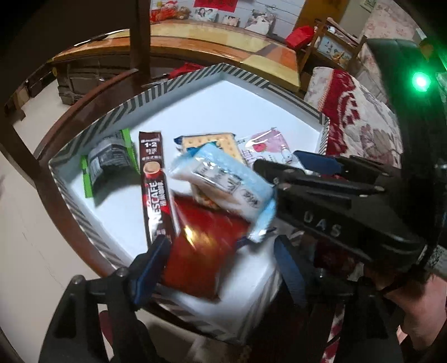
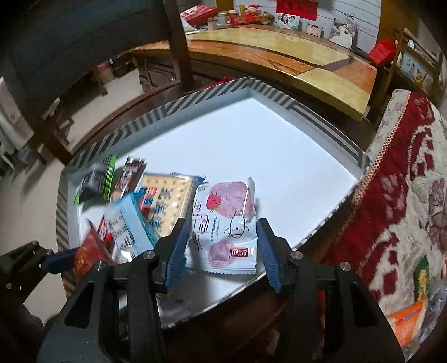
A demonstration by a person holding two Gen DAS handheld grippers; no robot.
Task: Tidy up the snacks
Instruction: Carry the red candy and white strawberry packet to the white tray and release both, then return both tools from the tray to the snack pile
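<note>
Pink-white snack pkt (image 2: 226, 231) betw. open right gripper (image 2: 223, 251) jaws, in tray (image 2: 279, 145).

A glossy wooden table (image 2: 293, 55) carries framed photos (image 2: 289, 21); a floral quilt (image 2: 405, 181) lies nearby.

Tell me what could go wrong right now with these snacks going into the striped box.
1. The left gripper is open around the red packet, which lies over the striped box near edge; it may slide out.
2. The light blue packet sits tilted atop others and could topple.
3. The right gripper straddles the strawberry packet; closing could crush it.
</note>
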